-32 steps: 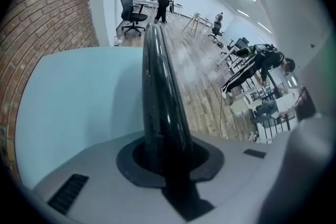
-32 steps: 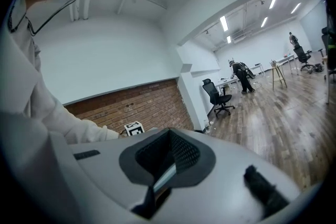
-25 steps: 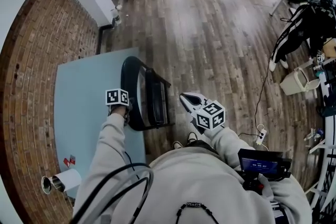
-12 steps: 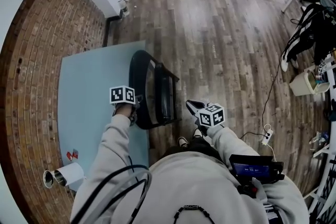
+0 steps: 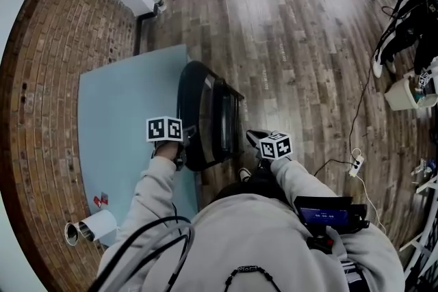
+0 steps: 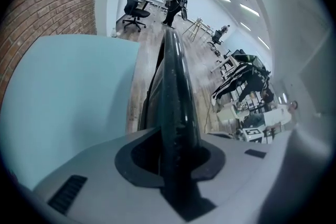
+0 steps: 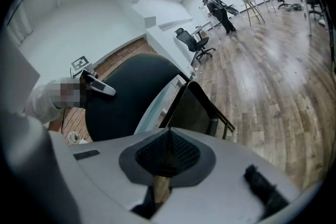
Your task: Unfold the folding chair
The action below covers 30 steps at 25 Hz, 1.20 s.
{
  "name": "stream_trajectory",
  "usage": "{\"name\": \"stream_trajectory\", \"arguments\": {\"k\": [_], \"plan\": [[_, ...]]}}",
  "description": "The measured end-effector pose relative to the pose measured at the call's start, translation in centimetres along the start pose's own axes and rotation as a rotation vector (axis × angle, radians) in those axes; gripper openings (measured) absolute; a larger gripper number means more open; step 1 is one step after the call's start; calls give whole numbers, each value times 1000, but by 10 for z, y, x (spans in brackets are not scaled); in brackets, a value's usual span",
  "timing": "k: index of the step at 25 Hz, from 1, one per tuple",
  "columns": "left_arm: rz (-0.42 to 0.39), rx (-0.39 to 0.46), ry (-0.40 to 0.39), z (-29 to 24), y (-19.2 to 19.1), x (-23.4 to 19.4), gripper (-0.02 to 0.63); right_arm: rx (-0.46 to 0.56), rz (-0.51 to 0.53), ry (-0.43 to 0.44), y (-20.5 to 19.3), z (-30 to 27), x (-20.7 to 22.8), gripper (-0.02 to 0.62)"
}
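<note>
While we steady the folding chair (image 5: 205, 109), standing folded on the wood floor (image 5: 294, 44) at the edge of the blue mat (image 5: 123, 113), the left gripper (image 5: 185, 138) pinches its top rim. Its jaws have just been easing wider, with the rim between them. The right gripper (image 5: 254, 138) is pressed together, empty, beside the seat. Step in hand: getting hold. Next, we judge, the right tongs must spread, catch the seat edge and swing it down

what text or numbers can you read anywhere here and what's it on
No text reads clearly.
Small screen at the person's chest: light characters on blue, too blurred to read.
Red tag on the blue mat: too small to read.
Marker cubes on the left gripper and the right gripper: black and white squares only, no words.
</note>
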<state>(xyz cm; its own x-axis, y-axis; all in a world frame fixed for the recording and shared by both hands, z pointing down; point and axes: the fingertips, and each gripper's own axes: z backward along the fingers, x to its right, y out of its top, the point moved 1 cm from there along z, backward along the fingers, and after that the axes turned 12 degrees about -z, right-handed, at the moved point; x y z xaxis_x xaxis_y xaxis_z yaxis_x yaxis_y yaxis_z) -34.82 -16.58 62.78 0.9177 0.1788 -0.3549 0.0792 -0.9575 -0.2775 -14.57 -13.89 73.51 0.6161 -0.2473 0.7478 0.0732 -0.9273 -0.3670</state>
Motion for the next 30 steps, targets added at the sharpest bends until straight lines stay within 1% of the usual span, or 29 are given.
{"name": "stream_trajectory", "arguments": {"k": [5, 10, 13, 15, 17, 18, 20, 21, 22, 23, 24, 26, 27, 28, 30], "plan": [[-25, -11, -17, 1, -5, 23, 92, -21, -38, -8, -15, -2, 17, 8], [-99, -34, -39, -8, -21, 62, 92, -33, -39, -11, -26, -8, 23, 8], [-112, -36, -30, -12, -38, 61, 91, -51, -73, 10, -40, -23, 27, 9], [-140, -38, -5, -15, -50, 57, 78, -57, -129, 30, -51, -35, 33, 10], [-149, -32, 11, -14, -52, 53, 72, -50, -179, 32, -53, -45, 40, 13], [-148, -31, 14, -14, -51, 51, 72, -42, -202, 30, -52, -49, 41, 36], [-143, -28, 19, -12, -50, 46, 72, -19, -263, 58, -47, -55, 37, 181], [-141, -29, 18, -12, -50, 44, 72, -10, -299, 88, -45, -59, 33, 208], [-139, -32, 16, -12, -50, 43, 72, -9, -324, 115, -43, -63, 28, 221], [-139, -35, 13, -12, -51, 43, 72, -17, -325, 127, -43, -67, 25, 225], [-139, -36, 11, -12, -51, 43, 72, -34, -308, 120, -44, -74, 23, 227], [-141, -33, 11, -12, -52, 44, 72, -78, -272, 75, -50, -87, 27, 229], [-142, -30, 12, -13, -52, 45, 73, -95, -276, 65, -53, -93, 30, 230], [-143, -27, 14, -13, -52, 46, 73, -102, -297, 74, -55, -97, 31, 241], [-143, -24, 17, -13, -51, 44, 74, -94, -363, 141, -54, -104, 27, 242]]}}
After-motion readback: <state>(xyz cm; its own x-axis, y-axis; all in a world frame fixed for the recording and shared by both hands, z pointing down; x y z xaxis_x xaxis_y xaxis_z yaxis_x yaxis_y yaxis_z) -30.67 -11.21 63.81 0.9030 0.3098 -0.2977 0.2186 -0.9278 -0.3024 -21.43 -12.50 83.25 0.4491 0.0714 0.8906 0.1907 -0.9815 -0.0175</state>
